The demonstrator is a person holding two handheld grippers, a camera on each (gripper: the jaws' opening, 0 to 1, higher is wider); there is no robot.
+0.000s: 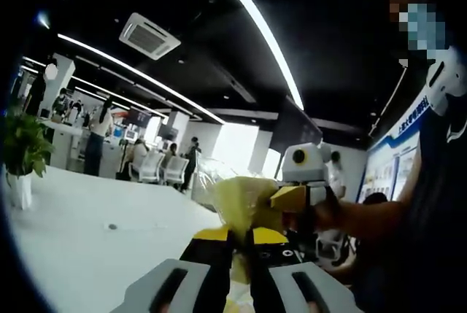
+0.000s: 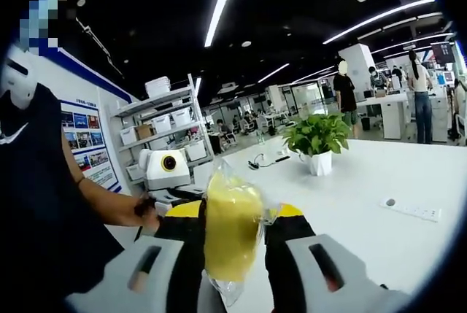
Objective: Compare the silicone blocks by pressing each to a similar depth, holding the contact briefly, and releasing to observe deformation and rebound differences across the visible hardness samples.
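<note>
Silicone block (image 2: 232, 231), yellow and sealed in a clear, crinkled plastic bag, is seen held up above a white table (image 2: 379, 233); in the right gripper view it is clamped between the two black jaws of the right gripper (image 2: 233, 254), whose tongs are closed against its sides, with the bag's loose top rising above them. In the left gripper view the same yellow block (image 1: 244, 207) is seen just ahead of the left gripper (image 1: 239, 254); the left tongs are nearly together on a lower edge of the bag, though whether they actually pinch it cannot be told. The right gripper (image 1: 303, 196) is seen entering from the right of that view, gripped by a person's hand (image 1: 321, 214); the left gripper (image 2: 175, 196) and the hand holding it (image 2: 135, 211) are seen at the left of the right gripper view. A potted green plant (image 2: 317, 141) is set on the table behind the block; shelving with white boxes (image 2: 164, 127) is seen further back.
</note>
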